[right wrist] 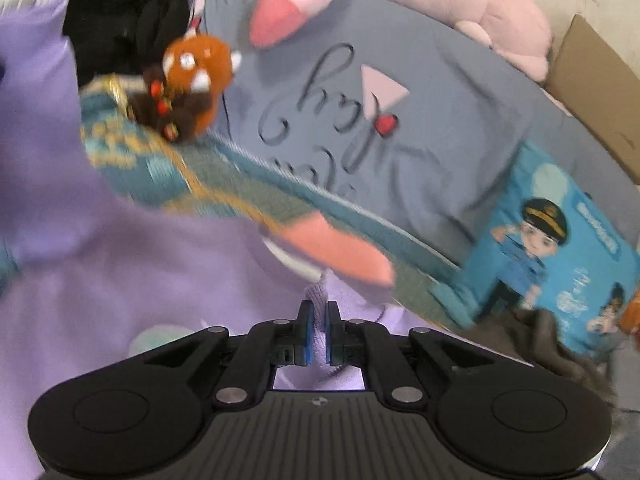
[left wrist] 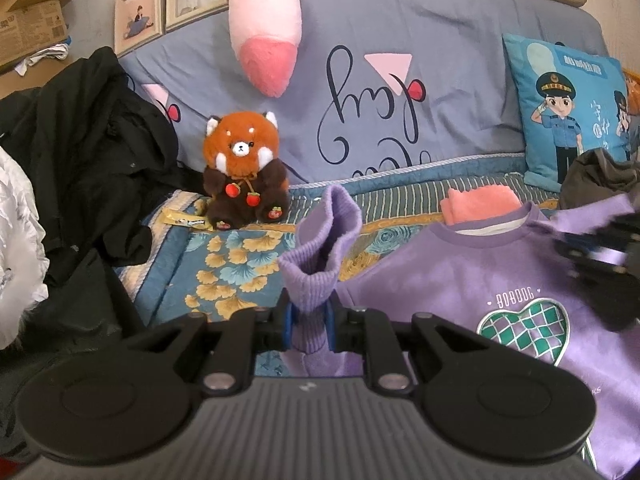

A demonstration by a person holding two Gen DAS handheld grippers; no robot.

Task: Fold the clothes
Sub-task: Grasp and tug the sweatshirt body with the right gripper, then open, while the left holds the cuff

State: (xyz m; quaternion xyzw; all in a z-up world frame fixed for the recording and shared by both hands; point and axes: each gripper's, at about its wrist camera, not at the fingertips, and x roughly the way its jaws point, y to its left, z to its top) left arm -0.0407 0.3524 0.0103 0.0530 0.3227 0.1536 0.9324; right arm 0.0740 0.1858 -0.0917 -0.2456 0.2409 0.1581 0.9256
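The left gripper (left wrist: 310, 322) was clamped on the sweatshirt's (left wrist: 460, 280) ribbed cuff (left wrist: 320, 248); the right gripper (right wrist: 316, 334) pinched its other cuff. Soft, light fabric, likely droopy; cuffs looked the firmest hold.

— Where from the red panda plush (left wrist: 243, 168)?
— Sits on the bedspread (left wrist: 224, 264), backed against the big pillow (left wrist: 384, 92).

— Left of the plush?
— Heap of dark jackets (left wrist: 88, 152). Behind that, farther left, framed pictures (left wrist: 168, 4) and cardboard boxes (left wrist: 32, 8).

— Right of it?
— Sweatshirt (left wrist: 440, 288) spread flat on the bedspread, neck toward the pillow. One sleeve cuff (left wrist: 320, 240) raised just right and in front of the plush. Folded cloth (left wrist: 480, 200) touching the collar. Cartoon cushion (left wrist: 568, 112) far right, leaning on the pillow.

— Above?
— Large plush toy (left wrist: 264, 28) hanging over the pillow.
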